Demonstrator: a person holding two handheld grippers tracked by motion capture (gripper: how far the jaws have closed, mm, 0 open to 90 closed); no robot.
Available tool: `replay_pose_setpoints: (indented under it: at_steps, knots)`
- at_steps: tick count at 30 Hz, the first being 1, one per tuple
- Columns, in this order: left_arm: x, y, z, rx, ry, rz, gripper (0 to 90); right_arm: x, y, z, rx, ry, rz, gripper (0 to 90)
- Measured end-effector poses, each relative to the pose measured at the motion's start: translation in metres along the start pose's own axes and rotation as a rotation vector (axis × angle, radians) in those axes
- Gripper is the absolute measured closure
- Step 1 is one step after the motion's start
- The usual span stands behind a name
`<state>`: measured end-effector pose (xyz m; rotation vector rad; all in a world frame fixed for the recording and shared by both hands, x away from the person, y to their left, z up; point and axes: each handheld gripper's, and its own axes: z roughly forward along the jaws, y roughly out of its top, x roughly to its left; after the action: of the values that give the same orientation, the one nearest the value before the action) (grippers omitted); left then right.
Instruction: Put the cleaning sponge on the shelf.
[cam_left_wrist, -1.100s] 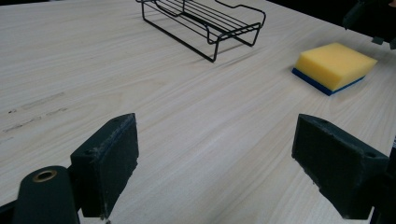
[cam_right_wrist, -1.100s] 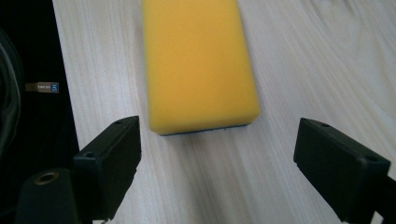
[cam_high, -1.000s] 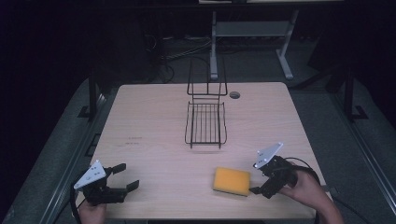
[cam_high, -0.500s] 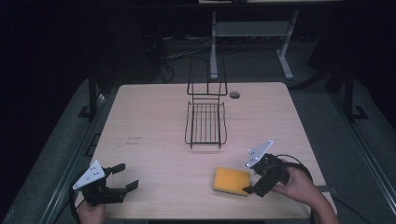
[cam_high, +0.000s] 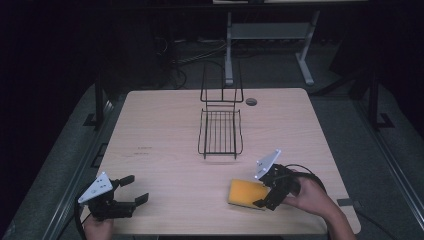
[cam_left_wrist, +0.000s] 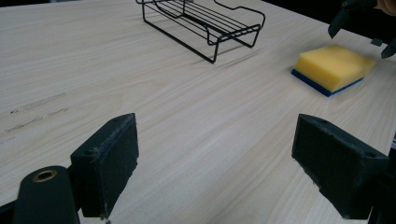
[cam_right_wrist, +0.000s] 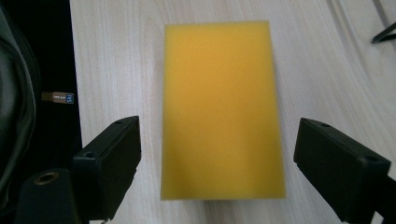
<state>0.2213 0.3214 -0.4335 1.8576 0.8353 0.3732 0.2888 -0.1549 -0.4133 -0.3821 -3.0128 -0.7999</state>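
Sponge (cam_high: 247, 194), near table (cam_high: 165, 150) front edge: ungrasped, straddled by spread right gripper (cam_high: 268, 189); pinch and lift pending.

Yellow sponge (cam_right_wrist: 222, 109) on wooden table (cam_right_wrist: 322, 70), between wide-apart jaws

The table (cam_left_wrist: 187, 121) is pale matt wood grain, the rack (cam_left_wrist: 205, 23) thin black wire, and the sponge (cam_right_wrist: 222, 107) yellow, seemingly soft matt foam.
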Motion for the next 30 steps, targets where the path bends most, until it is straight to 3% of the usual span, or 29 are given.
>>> replay_pose_setpoints:
  at_steps: [10,30]
  knots:
    - [0.0,0.0,0.0,-0.001,-0.001,0.002,14.0,-0.001,0.009,0.008,0.015,0.008,-0.021,14.4]
    - [-0.001,0.0,0.0,-0.005,-0.001,-0.002,14.0,-0.005,0.016,0.026,0.068,0.014,-0.02,14.4]
